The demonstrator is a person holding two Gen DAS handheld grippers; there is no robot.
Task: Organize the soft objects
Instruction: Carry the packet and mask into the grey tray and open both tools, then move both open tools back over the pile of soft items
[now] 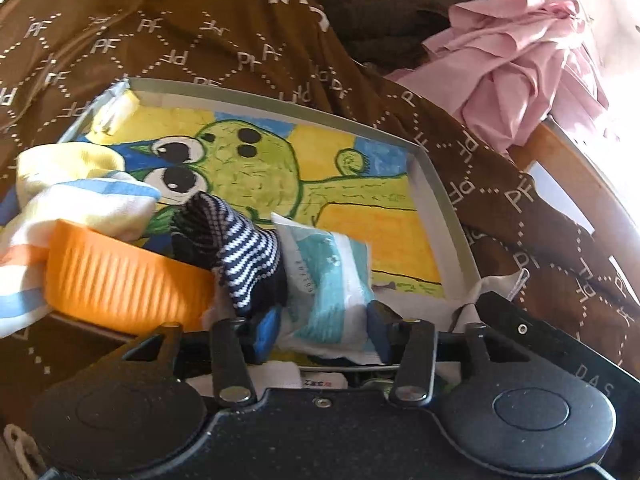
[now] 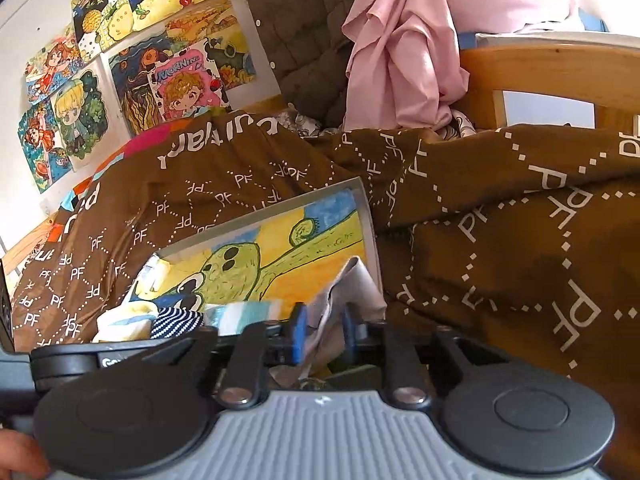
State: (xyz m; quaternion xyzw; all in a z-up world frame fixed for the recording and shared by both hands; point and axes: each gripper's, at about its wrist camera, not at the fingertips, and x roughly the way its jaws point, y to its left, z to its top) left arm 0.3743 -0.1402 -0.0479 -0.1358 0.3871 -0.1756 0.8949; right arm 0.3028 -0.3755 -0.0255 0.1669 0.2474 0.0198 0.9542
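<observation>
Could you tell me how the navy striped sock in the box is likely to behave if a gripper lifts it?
The navy striped sock looks knitted and crumpled, so it will probably droop. It seems light and may snag the white-and-teal cloth beside it, which the left gripper holds.

2 close wrist views, shared tray [image 1: 436,184]

The right tongs [image 2: 323,334] grip a grey cloth [image 2: 354,286] between blue pads [image 2: 298,334] at the 3 o'clock edge of a shallow tray [image 2: 280,203] lying on a brown bedspread [image 2: 500,240].
</observation>
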